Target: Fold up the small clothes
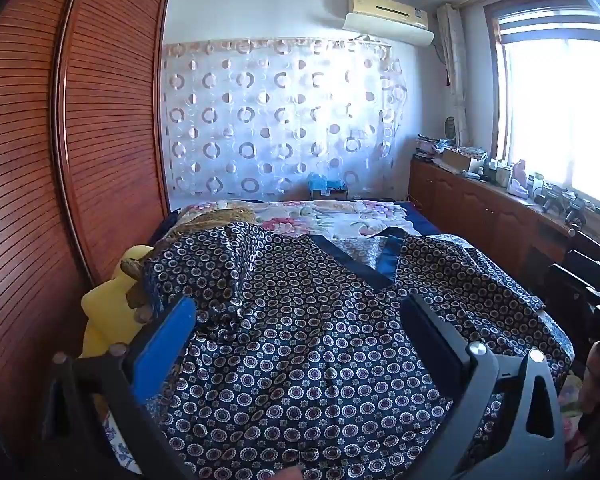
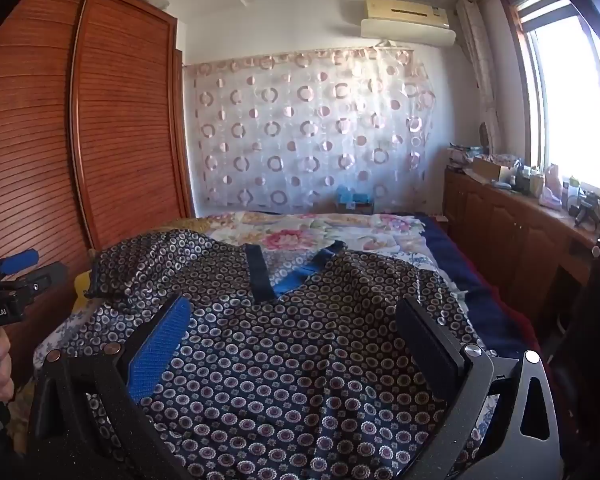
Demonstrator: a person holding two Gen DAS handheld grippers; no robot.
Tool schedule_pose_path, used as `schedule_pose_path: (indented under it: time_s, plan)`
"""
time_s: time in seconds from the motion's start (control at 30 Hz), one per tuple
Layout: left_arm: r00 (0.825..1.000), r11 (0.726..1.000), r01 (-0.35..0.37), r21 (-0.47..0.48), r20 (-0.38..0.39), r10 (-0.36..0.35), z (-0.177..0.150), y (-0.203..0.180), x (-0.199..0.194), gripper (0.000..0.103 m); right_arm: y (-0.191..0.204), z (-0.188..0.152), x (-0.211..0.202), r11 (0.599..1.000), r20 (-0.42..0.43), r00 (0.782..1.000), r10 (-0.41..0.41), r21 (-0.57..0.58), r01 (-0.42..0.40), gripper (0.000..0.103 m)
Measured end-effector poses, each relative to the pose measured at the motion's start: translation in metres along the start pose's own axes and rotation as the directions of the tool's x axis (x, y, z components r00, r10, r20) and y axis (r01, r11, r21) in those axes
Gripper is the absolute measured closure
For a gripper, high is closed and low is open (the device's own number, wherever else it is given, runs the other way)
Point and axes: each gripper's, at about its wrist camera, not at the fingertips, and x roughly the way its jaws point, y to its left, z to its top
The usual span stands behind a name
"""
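One garment (image 1: 300,340), a dark blue circle-print top with a blue-trimmed V neck, lies spread on the bed (image 2: 452,248). We hold the left gripper (image 1: 296,320) and right gripper (image 2: 292,320) wide open above it, gripping nothing. Floral bedding beyond the collar lies bare.

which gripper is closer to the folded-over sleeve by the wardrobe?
Left. The left gripper hangs just short of the sleeve, jaws open. The right gripper hovers over the garment's middle, further from it.

Garment (image 2: 300,360) spread on the bed (image 2: 452,264), collar toward the far curtain (image 2: 308,132). Wardrobe (image 2: 100,128) left of the bed; cabinet (image 2: 508,232) right, beneath the window (image 2: 572,100).
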Motion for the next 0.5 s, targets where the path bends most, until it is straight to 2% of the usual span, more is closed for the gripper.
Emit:
schedule_pose_path:
  time_s: [0.07, 0.13, 0.23, 0.5]
  plan:
    - [1.000, 1.000, 0.009, -0.012, -0.015, -0.009, 0.005, 0.005, 0.006, 0.000, 0.000, 0.000, 0.000, 1.000, 0.011, 1.000, -0.001, 0.001, 0.001, 0.000]
    - [1.000, 1.000, -0.003, 0.001, 0.029, 0.003, 0.003, 0.003, -0.005, 0.000, 0.001, 0.000, 0.000, 1.000, 0.010, 1.000, -0.003, -0.001, 0.003, 0.000]
    - [1.000, 0.999, -0.023, 0.025, 0.020, 0.023, 0.003, -0.006, -0.007, 0.000, 0.002, 0.000, -0.001, 1.000, 0.007, 1.000, -0.003, -0.006, 0.003, 0.000]
    - [0.999, 0.999, -0.025, 0.030, 0.027, 0.024, 0.000, -0.007, -0.007, 0.000, 0.006, 0.000, -0.002, 1.000, 0.007, 1.000, -0.001, -0.001, 0.001, 0.000]
